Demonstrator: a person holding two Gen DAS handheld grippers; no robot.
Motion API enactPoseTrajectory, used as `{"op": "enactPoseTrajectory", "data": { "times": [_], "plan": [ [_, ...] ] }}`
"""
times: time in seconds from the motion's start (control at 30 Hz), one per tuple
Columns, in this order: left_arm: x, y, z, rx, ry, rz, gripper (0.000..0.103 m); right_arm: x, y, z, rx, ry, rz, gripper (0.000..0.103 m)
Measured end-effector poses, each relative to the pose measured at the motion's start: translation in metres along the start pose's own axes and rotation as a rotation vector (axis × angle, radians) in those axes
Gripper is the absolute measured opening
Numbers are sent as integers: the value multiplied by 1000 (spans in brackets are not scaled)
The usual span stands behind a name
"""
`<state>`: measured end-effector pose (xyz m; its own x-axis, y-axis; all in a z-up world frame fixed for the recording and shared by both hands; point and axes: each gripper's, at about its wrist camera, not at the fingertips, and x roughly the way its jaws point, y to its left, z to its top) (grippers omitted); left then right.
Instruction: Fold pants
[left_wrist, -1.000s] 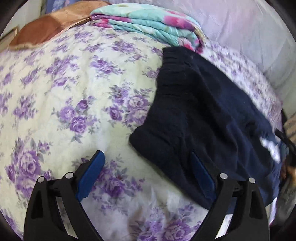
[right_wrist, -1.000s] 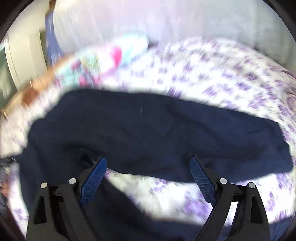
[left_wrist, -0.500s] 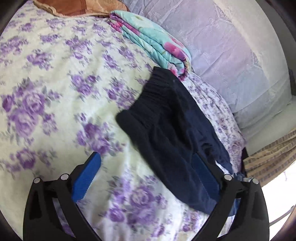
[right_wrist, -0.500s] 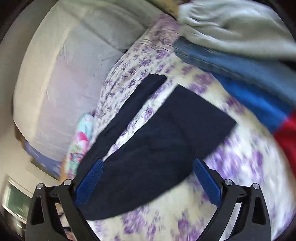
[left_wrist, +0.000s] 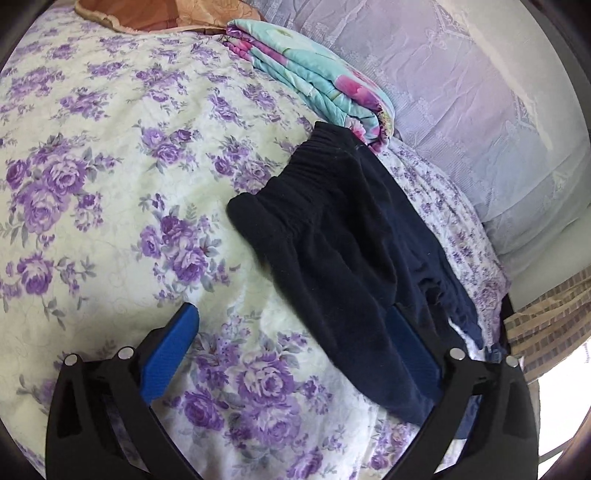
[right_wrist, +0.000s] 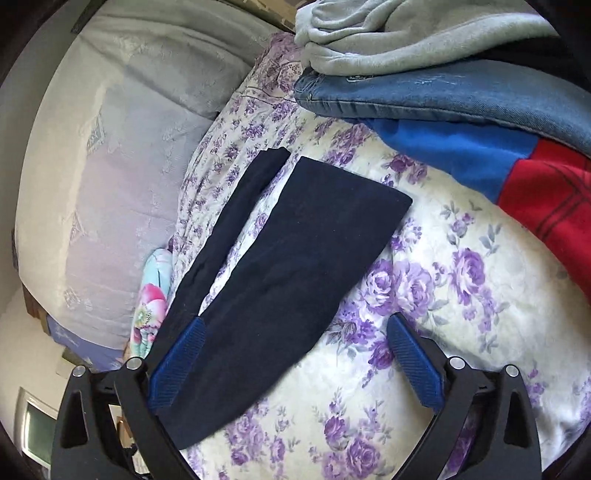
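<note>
Dark navy pants (left_wrist: 343, 243) lie spread on a floral bedspread (left_wrist: 110, 192). In the left wrist view the elastic waistband (left_wrist: 295, 192) faces me, with one corner turned over. My left gripper (left_wrist: 291, 339) is open and empty, hovering over the near waist end. In the right wrist view the two legs (right_wrist: 288, 251) stretch away, the wider one nearer and a narrow one (right_wrist: 229, 221) beside it. My right gripper (right_wrist: 295, 350) is open and empty above the near leg's edge.
A folded turquoise floral blanket (left_wrist: 314, 74) lies just beyond the waistband. A pale headboard cushion (left_wrist: 461, 92) borders the bed. A pile of grey (right_wrist: 406, 33), denim (right_wrist: 443, 92), blue and red (right_wrist: 546, 206) clothes lies past the leg cuffs.
Both grippers have swung to new viewpoints. The left now looks along the waistband from farther back. The right has turned from the pants' middle toward the leg ends. The pants lie still.
</note>
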<state>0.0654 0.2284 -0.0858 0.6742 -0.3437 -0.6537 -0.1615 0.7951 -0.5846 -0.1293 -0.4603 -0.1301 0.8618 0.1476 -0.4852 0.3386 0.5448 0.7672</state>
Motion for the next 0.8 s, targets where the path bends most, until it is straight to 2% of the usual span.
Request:
{"op": "enactPoseTrajectory", "data": {
  "times": [0.13, 0.3, 0.4, 0.5, 0.6, 0.7, 0.8],
  "plan": [
    [3, -4, 1, 4, -2, 23, 99, 4, 1, 5, 0, 0, 4, 100],
    [-3, 4, 2, -34, 10, -67, 99, 5, -2, 12, 38, -45, 37, 96],
    [-9, 8, -1, -50, 20, -129, 99, 12, -6, 20, 60, -60, 54, 87],
    [-11, 6, -4, -39, 19, -138, 99, 14, -9, 23, 84, -88, 79, 86],
    [-8, 3, -4, -39, 21, -126, 99, 22, -4, 24, 26, -62, 42, 86],
    [-6, 3, -2, -76, 22, -171, 98, 30, 7, 23, -71, -34, -10, 87],
    [1, 5, 3, -114, 24, -196, 98, 31, 9, 21, -86, -46, 7, 93]
  ]
}}
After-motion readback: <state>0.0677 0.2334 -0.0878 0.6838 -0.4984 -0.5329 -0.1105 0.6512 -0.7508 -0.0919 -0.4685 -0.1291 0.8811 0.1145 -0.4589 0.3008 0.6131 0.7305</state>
